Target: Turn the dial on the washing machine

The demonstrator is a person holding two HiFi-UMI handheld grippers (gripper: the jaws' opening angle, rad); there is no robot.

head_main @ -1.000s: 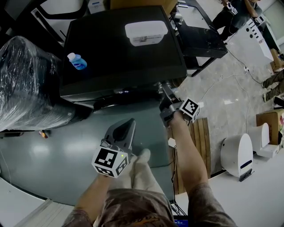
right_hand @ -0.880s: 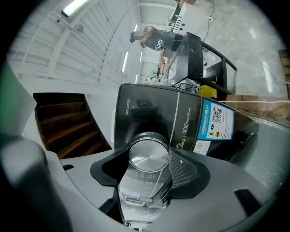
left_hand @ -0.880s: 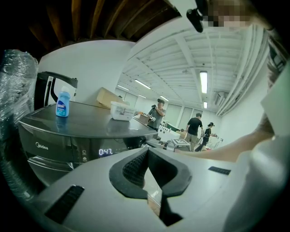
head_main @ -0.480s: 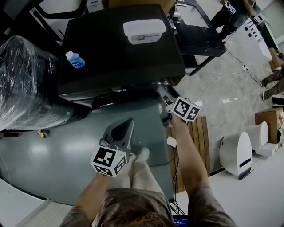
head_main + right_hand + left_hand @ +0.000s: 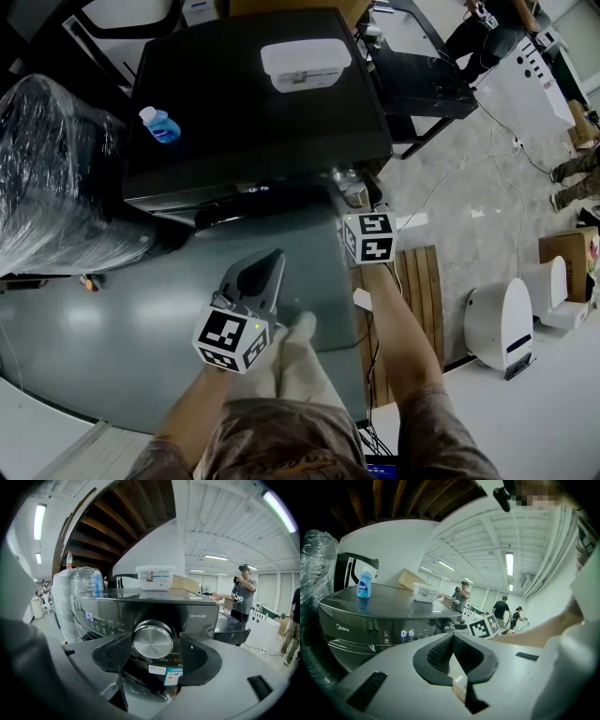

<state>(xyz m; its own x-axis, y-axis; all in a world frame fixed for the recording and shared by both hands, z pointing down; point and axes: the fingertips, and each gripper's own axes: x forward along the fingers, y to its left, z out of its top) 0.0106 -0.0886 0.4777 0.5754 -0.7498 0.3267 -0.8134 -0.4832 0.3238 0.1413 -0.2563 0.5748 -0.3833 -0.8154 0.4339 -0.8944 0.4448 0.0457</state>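
Clenched on the dial (image 5: 153,639) with the right gripper (image 5: 154,652): one dark pad against the dial's 9 o'clock edge, the other close in at 3 o'clock, with the metal face filling the space between. From the head view, found at 12 o'clock of that gripper, right at its tips, on the front panel at the 5 o'clock corner of the washing machine (image 5: 262,112).

Round and fairly flat. Brushed silver on the face, with a brighter ring around the rim, standing out from a glossy dark panel. Small white model lettering at its 2 o'clock. A pair of stickers (image 5: 166,671), one white and one blue, at its 6 o'clock. Blue-lit digits (image 5: 88,617) far off at 9 o'clock along the same panel.

On the machine's dark top, a white tub (image 5: 305,66) at 12 o'clock and a blue bottle (image 5: 161,126) at 9 o'clock, well apart from each other and from the dial.

At 7 o'clock of the right gripper, well apart from the machine: the left gripper (image 5: 452,637), jaws pinched together at the tips with nothing between them, pointing toward the front panel, where the display reads 0:15.

At 9 o'clock of the machine, just beside it, a bulky bundle wrapped in clear film (image 5: 56,178).
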